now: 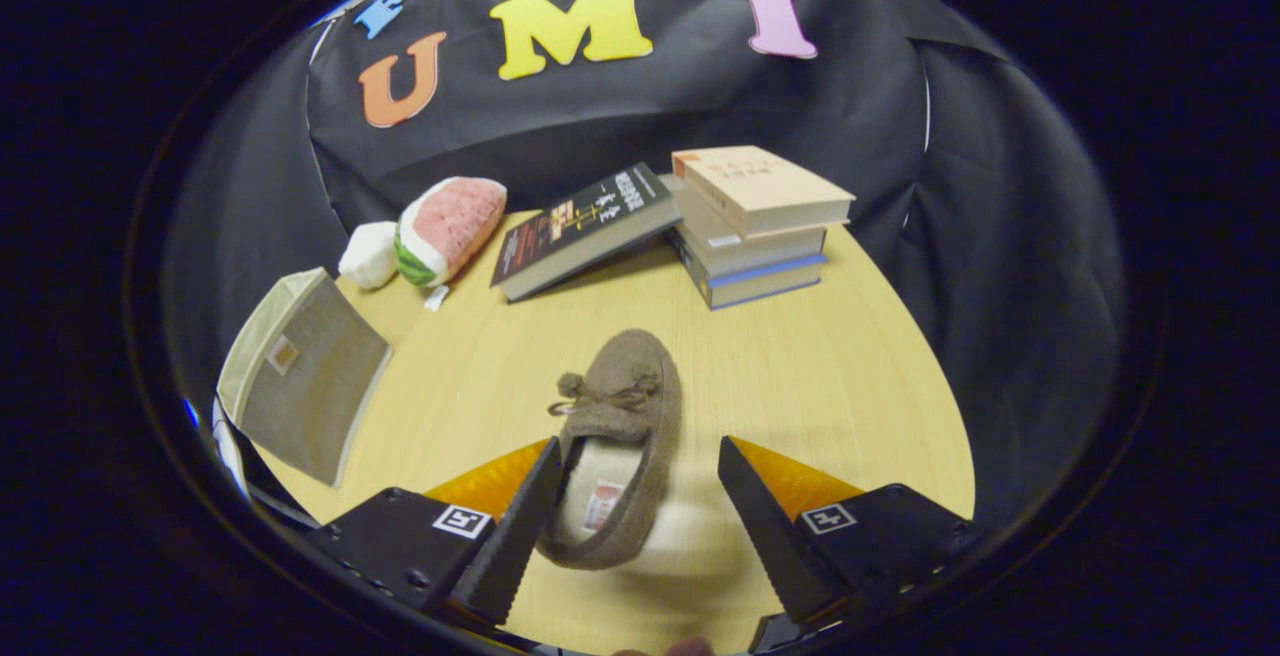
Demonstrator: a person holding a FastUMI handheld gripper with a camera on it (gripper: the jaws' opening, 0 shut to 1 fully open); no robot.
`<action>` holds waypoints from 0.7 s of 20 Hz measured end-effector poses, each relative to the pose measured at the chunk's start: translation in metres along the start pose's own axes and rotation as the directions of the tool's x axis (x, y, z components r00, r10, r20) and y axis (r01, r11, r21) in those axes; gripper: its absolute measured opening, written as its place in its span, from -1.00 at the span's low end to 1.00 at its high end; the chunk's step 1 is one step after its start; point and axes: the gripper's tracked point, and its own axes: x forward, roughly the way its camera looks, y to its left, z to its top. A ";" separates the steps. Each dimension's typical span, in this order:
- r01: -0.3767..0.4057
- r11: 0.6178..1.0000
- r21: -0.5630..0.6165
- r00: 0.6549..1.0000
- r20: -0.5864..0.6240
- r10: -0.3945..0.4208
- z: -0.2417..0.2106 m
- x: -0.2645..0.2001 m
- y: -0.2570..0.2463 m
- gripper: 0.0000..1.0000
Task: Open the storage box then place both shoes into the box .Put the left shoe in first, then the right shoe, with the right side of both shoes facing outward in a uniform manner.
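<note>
A brown felt slipper (622, 426) with a small bow lies on the wooden table (820, 386), toe pointing away from me. Its heel end sits between my fingers, close against the left finger (520, 526), with a wide gap to the right finger (765, 526). My gripper (640, 521) is open and hovers over the slipper's heel. The beige fabric storage box (305, 376) stands off to the left of the fingers, near the table's edge; I cannot tell whether its lid is open.
Beyond the slipper, a dark book (585, 226) leans against a stack of three books (755, 226). A watermelon-slice plush (450, 226) and a white plush (368, 254) lie at the back left. The table edge curves off on the right.
</note>
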 end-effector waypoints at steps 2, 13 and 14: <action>-0.009 1.000 0.026 0.998 -0.060 0.011 -0.010 0.019 -0.001 0.91; 0.033 0.977 0.211 0.979 -0.205 0.011 -0.019 0.056 -0.013 -0.91; 0.027 0.974 0.227 0.976 -0.217 0.024 -0.022 0.055 -0.011 -1.00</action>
